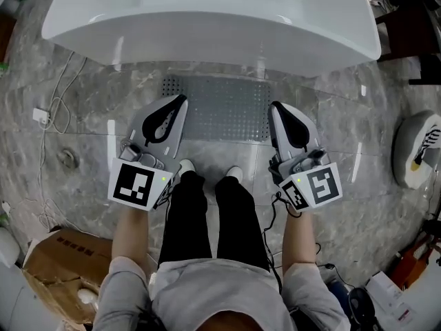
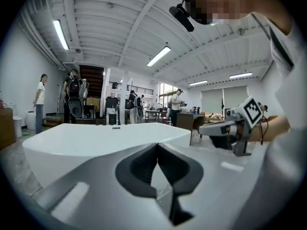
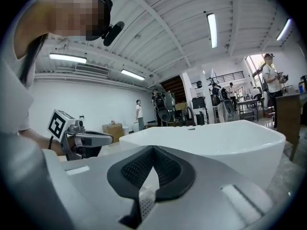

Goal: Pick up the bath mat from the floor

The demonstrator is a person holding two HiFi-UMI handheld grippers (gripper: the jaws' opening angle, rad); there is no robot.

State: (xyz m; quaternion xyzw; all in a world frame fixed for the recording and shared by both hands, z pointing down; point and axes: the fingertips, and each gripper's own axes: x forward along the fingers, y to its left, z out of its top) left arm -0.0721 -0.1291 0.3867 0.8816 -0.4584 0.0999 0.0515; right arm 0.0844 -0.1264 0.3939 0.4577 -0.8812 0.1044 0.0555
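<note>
The grey perforated bath mat lies flat on the marble floor, right in front of the white bathtub. I hold both grippers above it, pointing toward the tub. My left gripper hangs over the mat's left edge and is shut with nothing in it. My right gripper hangs over the mat's right edge, also shut and empty. In the left gripper view the jaws meet in front of the tub. The right gripper view shows the jaws closed too, with the tub behind.
My feet stand just behind the mat. A cardboard box sits at the lower left, cables and a floor drain at the left. A white shoe-like object lies at the right. Several people stand far behind the tub.
</note>
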